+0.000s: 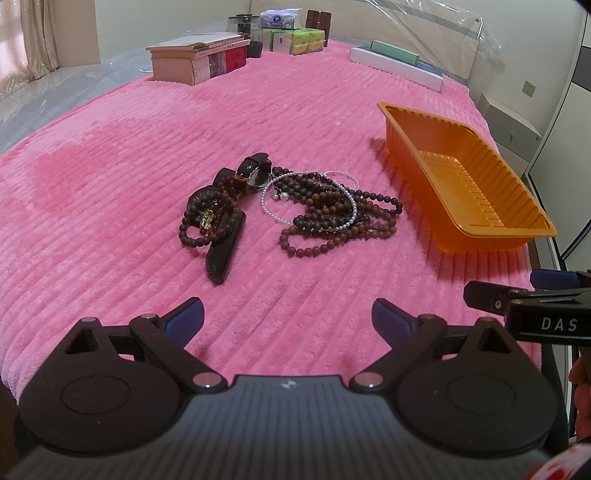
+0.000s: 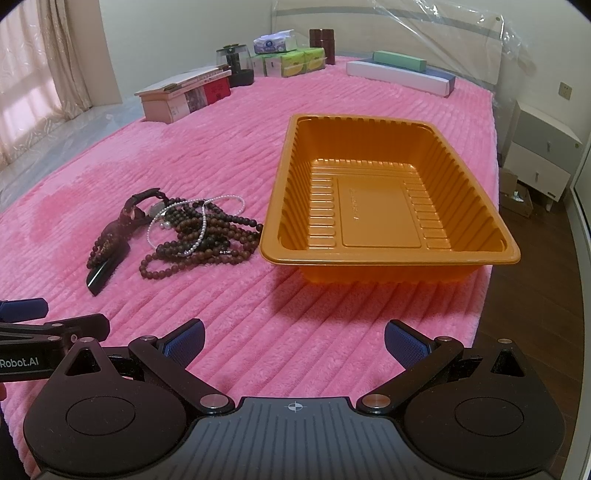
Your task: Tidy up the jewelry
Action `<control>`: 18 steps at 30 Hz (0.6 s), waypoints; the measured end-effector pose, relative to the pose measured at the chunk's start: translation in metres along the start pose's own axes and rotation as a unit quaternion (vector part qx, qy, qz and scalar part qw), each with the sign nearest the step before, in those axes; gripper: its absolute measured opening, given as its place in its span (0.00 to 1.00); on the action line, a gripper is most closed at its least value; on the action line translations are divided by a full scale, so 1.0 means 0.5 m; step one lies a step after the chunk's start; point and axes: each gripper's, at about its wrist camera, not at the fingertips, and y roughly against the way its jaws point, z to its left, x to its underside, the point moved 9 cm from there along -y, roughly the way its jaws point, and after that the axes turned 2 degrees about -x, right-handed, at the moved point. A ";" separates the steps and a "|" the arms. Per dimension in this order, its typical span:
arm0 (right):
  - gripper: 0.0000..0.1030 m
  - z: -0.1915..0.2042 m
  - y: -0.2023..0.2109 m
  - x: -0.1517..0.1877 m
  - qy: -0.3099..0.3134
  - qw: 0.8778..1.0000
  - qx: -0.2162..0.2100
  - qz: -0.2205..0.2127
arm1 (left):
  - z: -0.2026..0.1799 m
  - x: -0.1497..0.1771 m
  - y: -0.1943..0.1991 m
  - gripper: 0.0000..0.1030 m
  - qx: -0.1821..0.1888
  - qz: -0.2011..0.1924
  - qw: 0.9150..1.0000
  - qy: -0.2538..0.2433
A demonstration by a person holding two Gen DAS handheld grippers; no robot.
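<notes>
A heap of jewelry lies on the pink blanket (image 1: 110, 155): long brown bead strands (image 1: 332, 218) tangled with a white pearl strand (image 1: 271, 214), a brown bead bracelet with a gold charm (image 1: 207, 221) on a dark watch strap (image 1: 225, 251), and a watch (image 1: 255, 170). An empty orange tray (image 1: 469, 184) stands to their right. In the right wrist view the beads (image 2: 199, 236) lie left of the tray (image 2: 388, 192). My left gripper (image 1: 288, 319) is open, short of the heap. My right gripper (image 2: 293, 339) is open, short of the tray.
Stacked boxes (image 1: 195, 59), tissue packs (image 1: 295, 37), a dark jar (image 1: 240, 26) and long flat boxes (image 1: 399, 62) stand along the far edge of the bed. A nightstand (image 2: 543, 151) and wooden floor (image 2: 535, 295) are to the right.
</notes>
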 end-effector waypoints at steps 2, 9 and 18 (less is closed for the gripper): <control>1.00 -0.001 0.000 0.000 0.000 1.000 0.000 0.000 | -0.001 0.001 -0.001 0.94 0.001 0.001 1.000 0.000; 1.00 -0.002 -0.001 0.002 -0.001 1.000 0.000 0.001 | -0.005 0.005 -0.004 0.94 0.002 0.001 1.000 -0.001; 1.00 -0.015 0.003 0.002 -0.023 1.000 -0.006 -0.004 | -0.008 -0.001 -0.005 0.94 0.006 0.004 1.000 0.001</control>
